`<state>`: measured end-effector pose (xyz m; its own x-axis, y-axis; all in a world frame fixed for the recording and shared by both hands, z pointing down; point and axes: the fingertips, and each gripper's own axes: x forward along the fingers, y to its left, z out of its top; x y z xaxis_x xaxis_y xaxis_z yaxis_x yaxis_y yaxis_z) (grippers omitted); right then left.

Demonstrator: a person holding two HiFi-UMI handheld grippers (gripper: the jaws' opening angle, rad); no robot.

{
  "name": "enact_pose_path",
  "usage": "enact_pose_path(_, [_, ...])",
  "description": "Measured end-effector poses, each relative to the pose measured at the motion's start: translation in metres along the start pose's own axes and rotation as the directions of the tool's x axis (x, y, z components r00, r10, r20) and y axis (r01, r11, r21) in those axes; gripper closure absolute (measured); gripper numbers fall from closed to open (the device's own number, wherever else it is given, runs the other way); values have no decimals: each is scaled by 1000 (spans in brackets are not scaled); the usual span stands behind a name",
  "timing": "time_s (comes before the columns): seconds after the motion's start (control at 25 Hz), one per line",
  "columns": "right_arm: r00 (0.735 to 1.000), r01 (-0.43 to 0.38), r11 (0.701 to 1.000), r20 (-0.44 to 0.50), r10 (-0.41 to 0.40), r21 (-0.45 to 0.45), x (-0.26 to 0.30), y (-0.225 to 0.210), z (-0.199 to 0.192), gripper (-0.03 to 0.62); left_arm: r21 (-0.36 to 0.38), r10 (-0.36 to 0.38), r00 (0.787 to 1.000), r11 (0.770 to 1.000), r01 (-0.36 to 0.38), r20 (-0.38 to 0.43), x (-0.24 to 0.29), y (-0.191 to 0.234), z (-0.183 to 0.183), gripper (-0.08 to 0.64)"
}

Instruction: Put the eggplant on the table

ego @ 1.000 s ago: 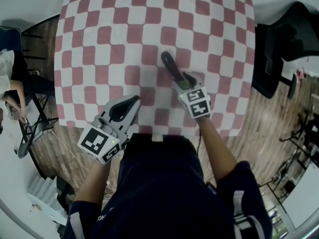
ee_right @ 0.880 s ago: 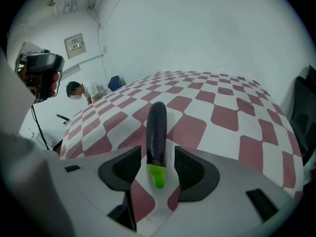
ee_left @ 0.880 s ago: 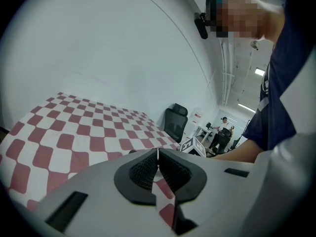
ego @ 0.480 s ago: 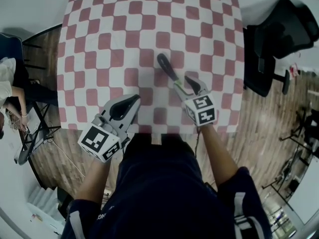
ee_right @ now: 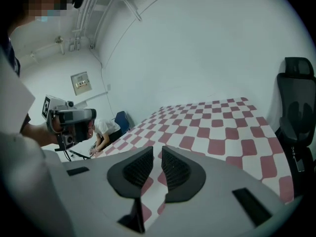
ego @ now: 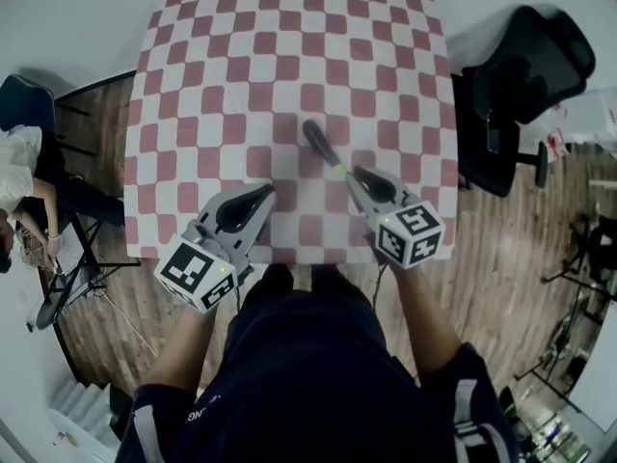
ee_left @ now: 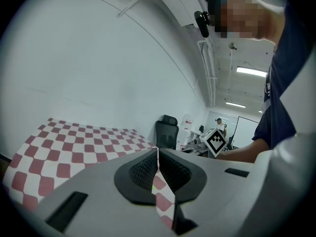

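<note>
A dark purple eggplant [ego: 321, 145] lies on the red-and-white checked table [ego: 289, 46], with its green stem end toward me. My right gripper [ego: 359, 174] hangs above the table just short of that stem end, apart from it. Its jaws are closing, with a narrow gap and nothing between them [ee_right: 157, 152]. My left gripper [ego: 262, 193] is held over the table's near edge, to the left of the eggplant. Its jaws are shut and empty [ee_left: 157, 154]. Neither gripper view shows the eggplant.
A black office chair [ego: 525, 75] stands on the wooden floor just off the table's right edge. A seated person [ego: 14, 172] is at the far left, beside a dark stand [ego: 67, 268]. The table's near edge [ego: 289, 251] runs under both grippers.
The right gripper has drawn back from the eggplant's stem end and risen, and its jaws have narrowed. The eggplant stays lying on the table. The left gripper has risen a little.
</note>
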<state>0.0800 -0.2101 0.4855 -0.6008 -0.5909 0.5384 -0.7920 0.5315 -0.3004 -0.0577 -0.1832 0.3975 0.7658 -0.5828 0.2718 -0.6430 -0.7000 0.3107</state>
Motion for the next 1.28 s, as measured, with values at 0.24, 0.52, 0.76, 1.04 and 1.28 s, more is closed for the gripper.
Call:
enact_pose_path(0.24, [993, -29, 1000, 111, 29, -8, -30, 26, 36, 568, 40, -15, 1000, 999, 14, 26, -12, -11, 15, 528])
enact_pose_path(0.52, [974, -70, 997, 211, 75, -32, -60, 60, 71, 575, 93, -33, 997, 995, 27, 68, -24, -21, 35, 528])
enact_pose_path(0.76, [963, -78, 996, 255, 88, -51, -79, 75, 88, 575, 116, -54, 995, 992, 44, 83, -25, -27, 46, 528])
enact_pose_path(1.04, [955, -92, 993, 277, 110, -76, -91, 88, 98, 575, 131, -68, 993, 990, 54, 101, -22, -31, 57, 528])
enact_pose_path(1.28, [953, -99, 991, 278, 120, -86, -91, 90, 101, 576, 133, -73, 992, 989, 59, 101, -16, -31, 59, 528])
